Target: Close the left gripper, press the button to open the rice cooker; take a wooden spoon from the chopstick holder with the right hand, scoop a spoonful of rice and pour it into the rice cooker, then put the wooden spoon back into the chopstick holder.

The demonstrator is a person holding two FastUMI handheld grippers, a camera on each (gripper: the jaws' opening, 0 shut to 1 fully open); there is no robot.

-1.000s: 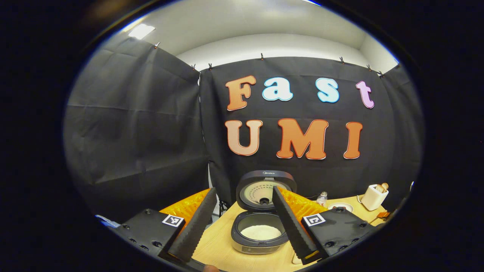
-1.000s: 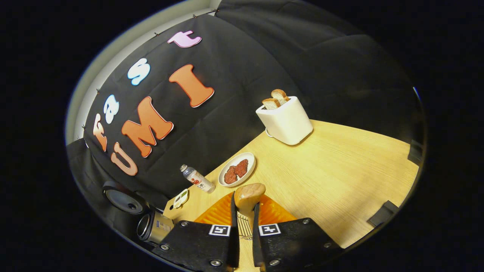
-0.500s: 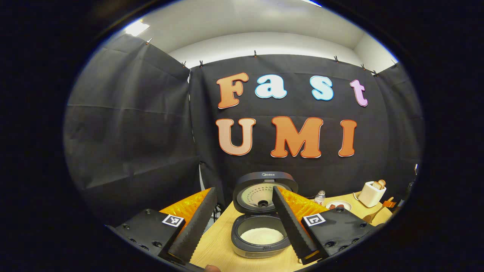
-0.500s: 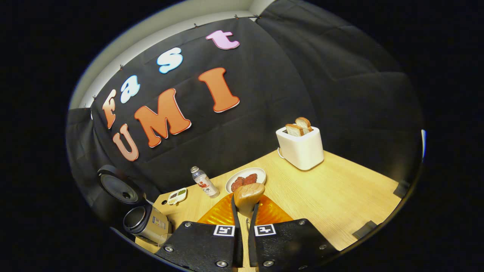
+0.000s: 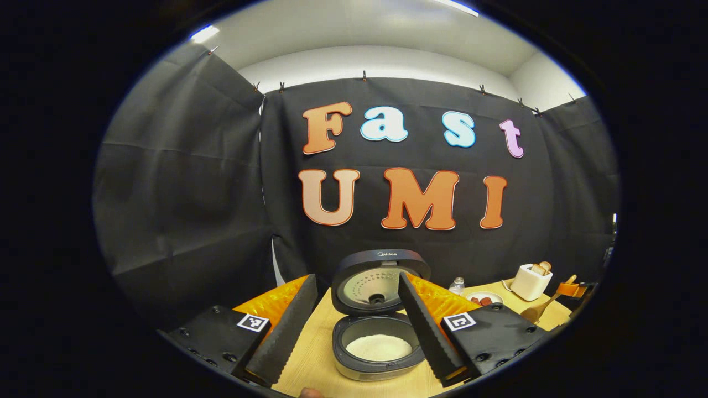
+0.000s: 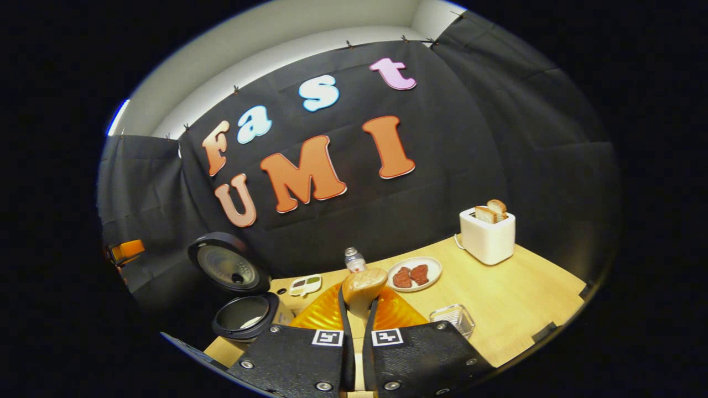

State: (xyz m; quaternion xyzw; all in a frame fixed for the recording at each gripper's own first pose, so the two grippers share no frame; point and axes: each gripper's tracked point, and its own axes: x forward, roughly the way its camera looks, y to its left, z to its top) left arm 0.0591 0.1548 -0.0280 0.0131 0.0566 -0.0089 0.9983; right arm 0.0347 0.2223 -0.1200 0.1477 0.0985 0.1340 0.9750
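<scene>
Nearest, the right gripper (image 6: 354, 331) was clenched on the wooden spoon (image 6: 362, 287), bowl forward, presumably for carrying. The left gripper (image 5: 354, 331) hung released, fingers spread, clear of the rice cooker (image 5: 379, 331) beyond, lid raised, rice showing inside.

Left tool (image 5: 354, 326) black screwed housings, square markers, orange ribbed backing, serrated fingers
</scene>
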